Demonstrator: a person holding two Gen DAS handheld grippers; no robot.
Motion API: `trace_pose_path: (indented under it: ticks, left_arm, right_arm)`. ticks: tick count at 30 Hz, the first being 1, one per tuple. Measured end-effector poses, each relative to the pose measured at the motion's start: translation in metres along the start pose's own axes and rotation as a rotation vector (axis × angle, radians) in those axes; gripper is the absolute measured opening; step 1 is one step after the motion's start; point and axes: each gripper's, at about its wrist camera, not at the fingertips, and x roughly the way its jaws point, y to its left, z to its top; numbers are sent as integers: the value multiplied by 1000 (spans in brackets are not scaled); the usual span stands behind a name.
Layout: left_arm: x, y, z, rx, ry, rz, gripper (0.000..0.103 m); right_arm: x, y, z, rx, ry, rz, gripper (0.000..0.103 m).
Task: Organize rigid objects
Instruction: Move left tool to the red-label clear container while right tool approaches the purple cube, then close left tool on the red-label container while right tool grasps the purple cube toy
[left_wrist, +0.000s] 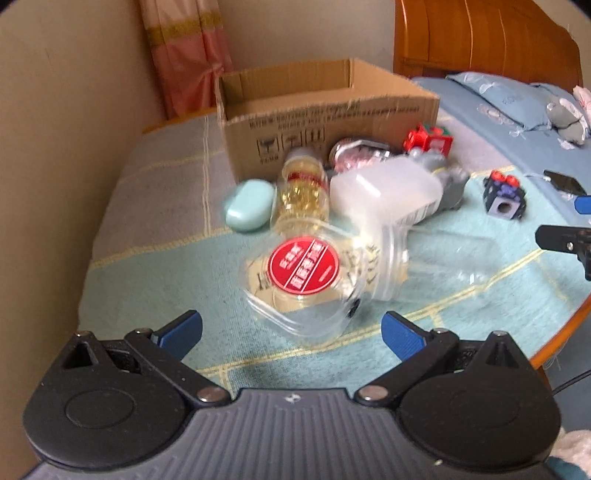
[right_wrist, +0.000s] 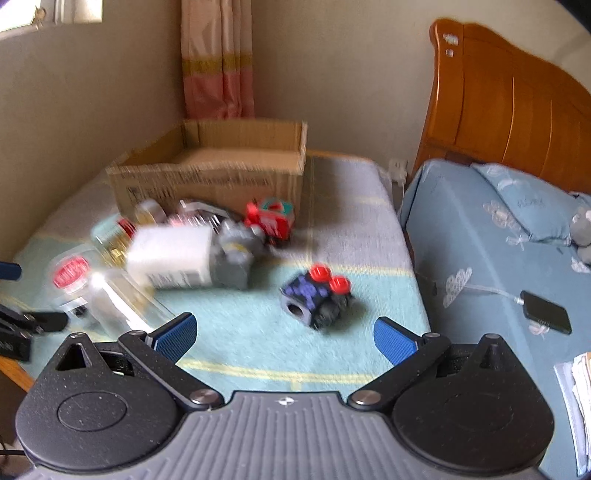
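Observation:
An open cardboard box (left_wrist: 328, 122) stands at the back of the cloth-covered table (left_wrist: 147, 240); it also shows in the right wrist view (right_wrist: 210, 173). In front of it lie a clear tub with a red round label (left_wrist: 303, 273), a bottle of yellow capsules (left_wrist: 303, 188), a mint oval case (left_wrist: 249, 205), a white translucent container (left_wrist: 388, 192), a grey toy (left_wrist: 450, 181), a red toy (left_wrist: 428, 138) and a dark blue toy with red knobs (right_wrist: 316, 295). My left gripper (left_wrist: 291, 334) is open just short of the clear tub. My right gripper (right_wrist: 284, 338) is open near the dark blue toy.
A bed with a blue sheet (right_wrist: 480, 240) and a wooden headboard (right_wrist: 517, 110) lies to the right. A black phone on a cable (right_wrist: 546, 312) rests on it. A wall and a pink curtain (right_wrist: 218, 59) stand behind the table. Papers (right_wrist: 576, 398) lie at far right.

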Motion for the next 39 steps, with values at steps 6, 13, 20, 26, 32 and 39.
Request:
trace_pose_path:
  ticks: [6,13,20,26,32,39]
  left_arm:
    - [20,7,-2,-8,43,-69,102]
    - [34,14,0,-18,33,-103,102]
    - [40,19,3,82,0,-176,102]
    - [45,20,10,207,-19,-240,102]
    - [41,15,9,291,-75,-262,89]
    - [35,21,5,258,-79,-240,79]
  right_arm:
    - [36,-16,-16,-6,89,20,103]
    - [56,-24,-15,-39,124,76,103]
    - [62,-28,-12,-101,96,134,103]
    - [67,-29,-10,-115,74,149,103]
    - [69,-28,-9,-115,65,149,103]
    - [77,-25,-3,-131,56,159,103]
